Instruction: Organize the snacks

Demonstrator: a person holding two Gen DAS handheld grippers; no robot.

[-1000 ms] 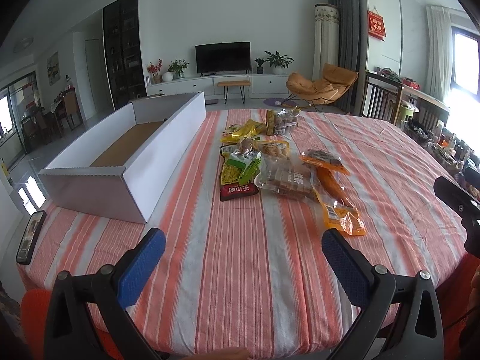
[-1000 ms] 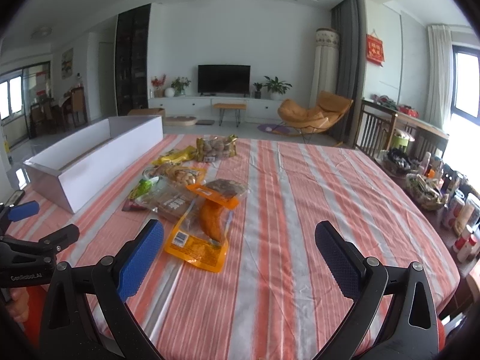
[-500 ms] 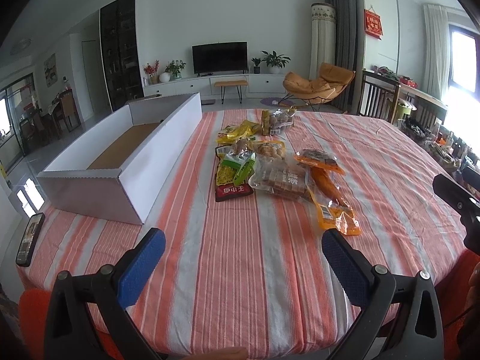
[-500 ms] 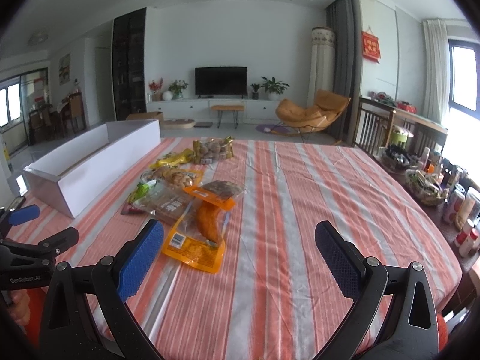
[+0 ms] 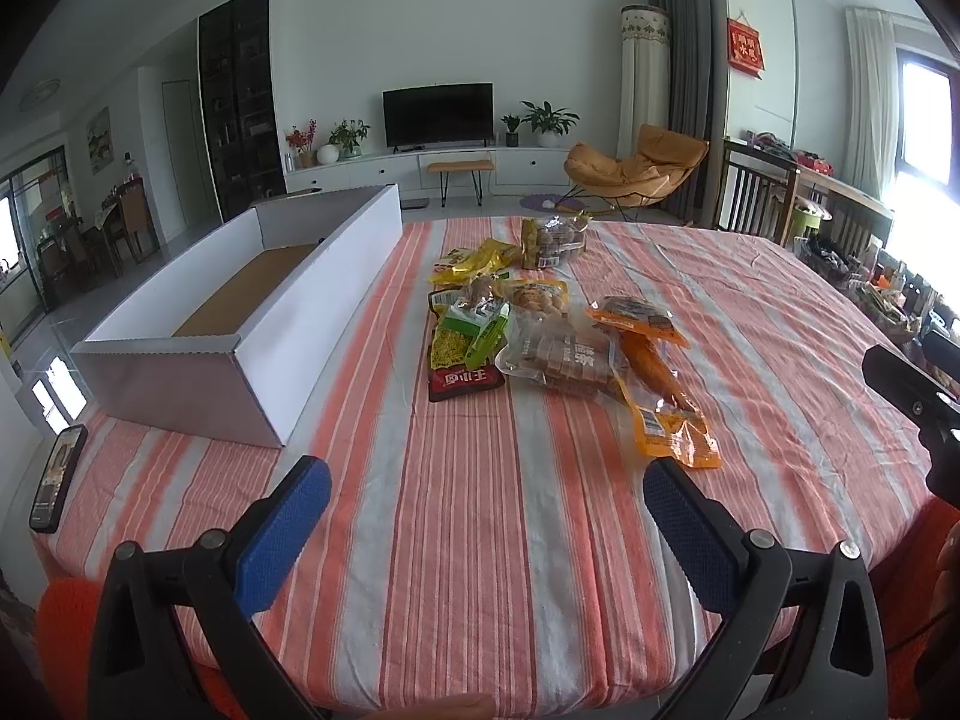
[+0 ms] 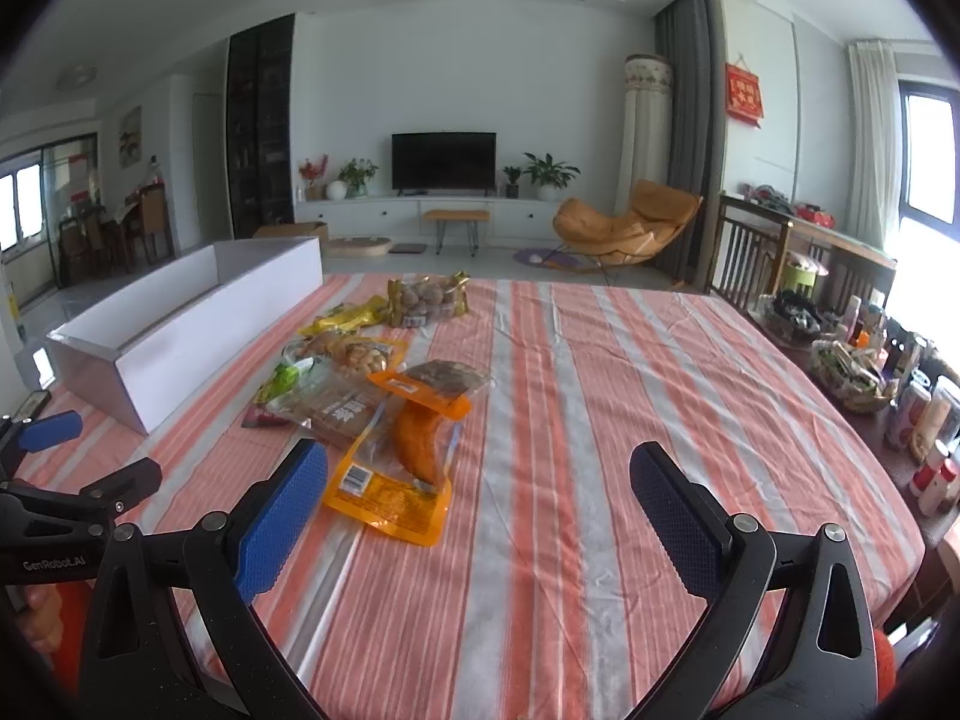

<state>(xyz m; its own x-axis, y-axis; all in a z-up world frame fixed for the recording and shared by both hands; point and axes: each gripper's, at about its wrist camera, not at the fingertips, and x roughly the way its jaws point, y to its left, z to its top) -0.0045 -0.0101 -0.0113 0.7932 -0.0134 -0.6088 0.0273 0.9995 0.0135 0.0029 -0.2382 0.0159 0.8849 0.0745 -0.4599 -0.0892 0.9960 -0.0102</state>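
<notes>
Finding both the left tongs (image 5: 486,516) and right tongs (image 6: 478,501) spread apart and empty, we advise clamping the orange pouch (image 6: 401,468) just ahead by its flat edge for the white box (image 5: 240,306) at far left.

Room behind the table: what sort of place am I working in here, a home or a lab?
Most likely a home living and dining room: a television on a low white cabinet, an orange lounge chair, and potted plants. The snacks lie on a striped tablecloth.

Bare tablecloth (image 5: 480,510) before snack pile (image 5: 540,330)
</notes>
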